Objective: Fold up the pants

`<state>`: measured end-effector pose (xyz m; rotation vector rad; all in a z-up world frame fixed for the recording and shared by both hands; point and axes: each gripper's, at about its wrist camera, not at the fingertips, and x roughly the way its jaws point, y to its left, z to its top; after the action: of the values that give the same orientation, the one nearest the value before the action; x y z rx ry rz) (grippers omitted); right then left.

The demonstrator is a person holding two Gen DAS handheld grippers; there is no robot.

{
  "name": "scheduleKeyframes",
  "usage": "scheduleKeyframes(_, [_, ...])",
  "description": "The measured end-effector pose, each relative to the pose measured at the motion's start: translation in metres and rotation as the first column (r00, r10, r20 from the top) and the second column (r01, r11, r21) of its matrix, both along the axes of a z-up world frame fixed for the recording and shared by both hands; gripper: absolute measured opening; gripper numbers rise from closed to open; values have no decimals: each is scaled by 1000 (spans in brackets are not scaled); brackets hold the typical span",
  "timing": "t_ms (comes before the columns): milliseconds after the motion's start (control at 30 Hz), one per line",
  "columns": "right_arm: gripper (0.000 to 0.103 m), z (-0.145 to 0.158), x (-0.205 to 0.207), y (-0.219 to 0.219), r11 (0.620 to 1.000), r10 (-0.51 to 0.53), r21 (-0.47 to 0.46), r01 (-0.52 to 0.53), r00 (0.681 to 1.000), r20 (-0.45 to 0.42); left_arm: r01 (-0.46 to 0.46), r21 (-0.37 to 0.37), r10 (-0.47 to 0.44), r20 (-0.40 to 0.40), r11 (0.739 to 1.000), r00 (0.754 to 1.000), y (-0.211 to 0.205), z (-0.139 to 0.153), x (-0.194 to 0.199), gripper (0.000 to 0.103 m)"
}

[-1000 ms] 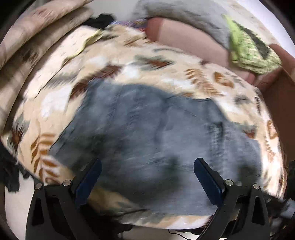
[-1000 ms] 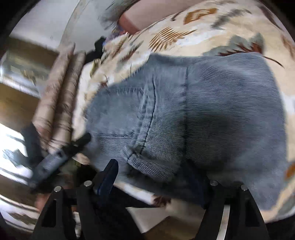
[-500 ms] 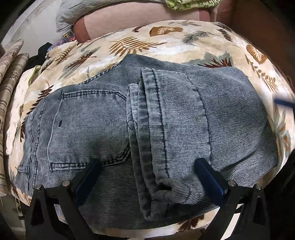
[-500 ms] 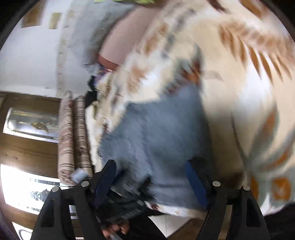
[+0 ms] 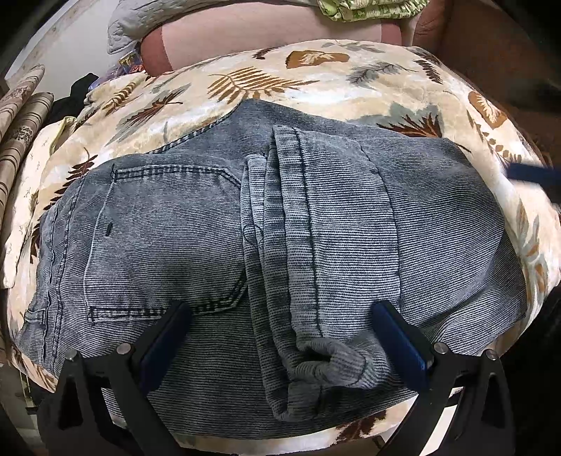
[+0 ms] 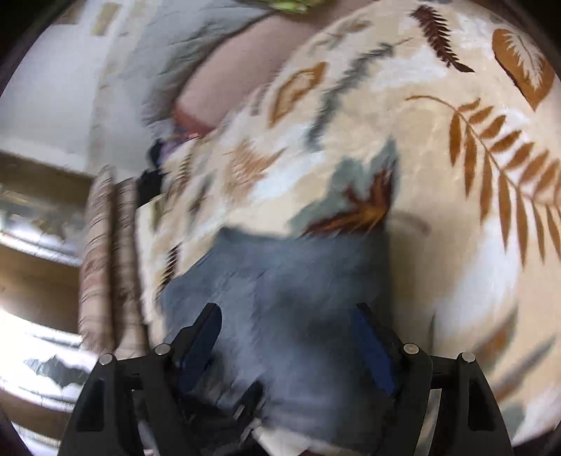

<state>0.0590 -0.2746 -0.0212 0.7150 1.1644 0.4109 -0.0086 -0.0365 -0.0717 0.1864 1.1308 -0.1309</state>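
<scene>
Grey-blue corduroy pants (image 5: 280, 245) lie folded on a leaf-print blanket (image 5: 266, 80), legs folded over the seat, hems bunched near the front edge. My left gripper (image 5: 284, 336) is open and empty, hovering over the near edge of the pants. My right gripper (image 6: 287, 347) is open in its own blurred view, above the right end of the pants (image 6: 280, 291). A blurred blue finger of it (image 5: 533, 173) shows at the right edge of the left wrist view.
A pink bolster (image 5: 266, 38) and a grey quilt (image 5: 147, 21) lie behind the blanket, with green cloth (image 5: 368, 10) on top. Rolled striped fabric (image 5: 21, 115) stands at the left. A brown armrest (image 5: 491, 45) is at the right.
The left gripper has steadied over the folded pants. The right gripper has let go of the pants and swung away to the right, still moving and blurred.
</scene>
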Motion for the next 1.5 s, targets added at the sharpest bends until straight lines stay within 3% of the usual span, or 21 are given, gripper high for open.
scheduleKeyframes(133, [79, -8, -48, 8, 998, 44, 38, -44, 999, -9, -2, -2, 2, 0, 1000, 1000, 0, 0, 0, 103])
scheduleKeyframes(233, [78, -56, -61, 18, 994, 87, -52, -94, 988, -128, 1, -4, -1, -2, 1000, 1000, 0, 0, 0, 103])
scheduleKeyframes(267, [78, -63, -63, 14, 998, 52, -27, -55, 993, -110, 3, -6, -3, -1, 1000, 1000, 0, 0, 0, 103])
scheduleKeyframes(333, [78, -49, -64, 13, 999, 31, -28, -34, 994, -105, 3, -17, -3, -4, 1000, 1000, 2, 1, 0, 103])
scheduleKeyframes(467, [78, -20, -70, 21, 997, 63, -49, -62, 998, 2, 0, -19, 0, -3, 1000, 1000, 1, 1, 0, 103])
scheduleKeyframes(567, [79, -56, -63, 29, 989, 72, -125, -83, 994, -87, 5, -22, -5, -9, 1000, 1000, 1, 1, 1, 103])
scheduleKeyframes(600, [79, -65, -63, 26, 993, 56, -95, -64, 995, -83, 9, -22, -9, -8, 1000, 1000, 2, 2, 1, 103])
scheduleKeyframes(700, [79, -44, -61, 23, 993, 53, -105, -61, 996, -77, 8, -31, -8, -11, 999, 1000, 3, 2, 1, 103])
scheduleKeyframes(800, [79, -13, -49, 24, 989, 69, -132, -67, 998, 7, 5, -28, -5, -4, 1000, 1000, 2, 2, 0, 103])
scheduleKeyframes(900, [79, -1, -30, 22, 992, 45, -116, -41, 998, 34, 9, -31, -9, -3, 999, 1000, 2, 2, 0, 103])
scheduleKeyframes(1000, [79, -10, 4, 18, 999, 7, -42, -6, 1000, 22, 13, -31, -13, -2, 999, 1000, 2, 2, 0, 103])
scheduleKeyframes(1033, [79, -15, 11, 17, 999, 9, -47, -8, 1000, 16, 14, -33, -14, -2, 999, 1000, 3, 2, 0, 103])
scheduleKeyframes(1100, [79, -44, 32, 14, 990, -9, -144, -1, 997, -72, 20, -40, -20, -4, 999, 1000, 3, 2, 0, 103])
scheduleKeyframes(1133, [79, -60, 36, 11, 993, -27, -117, 14, 994, -109, 23, -42, -23, -6, 999, 1000, 4, 3, 0, 103])
scheduleKeyframes(1333, [79, -9, 2, 15, 993, -4, -119, 8, 1000, 27, 20, -63, -20, -3, 998, 1000, 6, 3, 1, 103])
scheduleKeyframes(1433, [79, -1, -31, 13, 999, 5, -47, -3, 999, 47, 20, -66, -20, -8, 998, 1000, 7, 4, 2, 103])
scheduleKeyframes(1500, [79, -12, -50, 12, 1000, 3, -19, -3, 1000, 26, 14, -78, -15, -16, 997, 1000, 8, 5, 4, 103])
